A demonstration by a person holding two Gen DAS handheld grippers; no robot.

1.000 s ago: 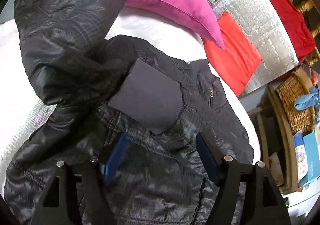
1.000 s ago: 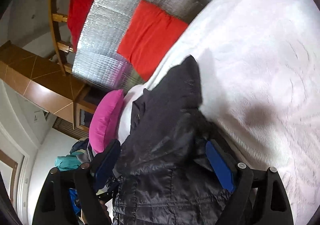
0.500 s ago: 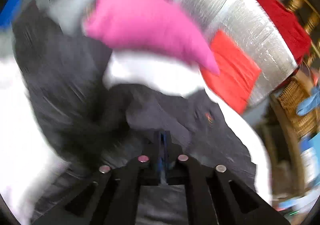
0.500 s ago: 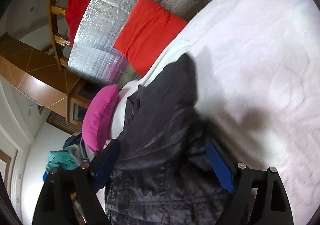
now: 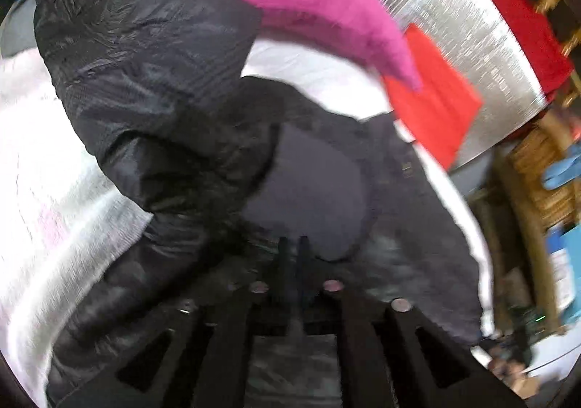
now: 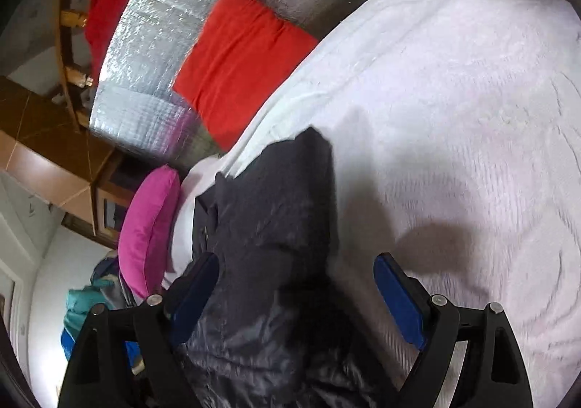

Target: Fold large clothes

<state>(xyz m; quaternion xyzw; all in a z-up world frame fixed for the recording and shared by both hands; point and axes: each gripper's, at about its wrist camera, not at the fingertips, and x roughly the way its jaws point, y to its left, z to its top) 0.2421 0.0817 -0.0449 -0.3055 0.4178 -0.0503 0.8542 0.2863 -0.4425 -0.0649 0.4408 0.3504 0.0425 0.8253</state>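
Left tongs: jaws nearly together, just reopened a little after closing; blur hides whether jacket cloth is pinched. Ribbed cuff lies just beyond, at 12 o'clock. Right tongs: jaws wide, nothing gripped, straddling the black jacket, spread on the white bed. Pink pillow at 9 o'clock. Judgement: light, limp, slick shell fabric; grab cuff or hem.
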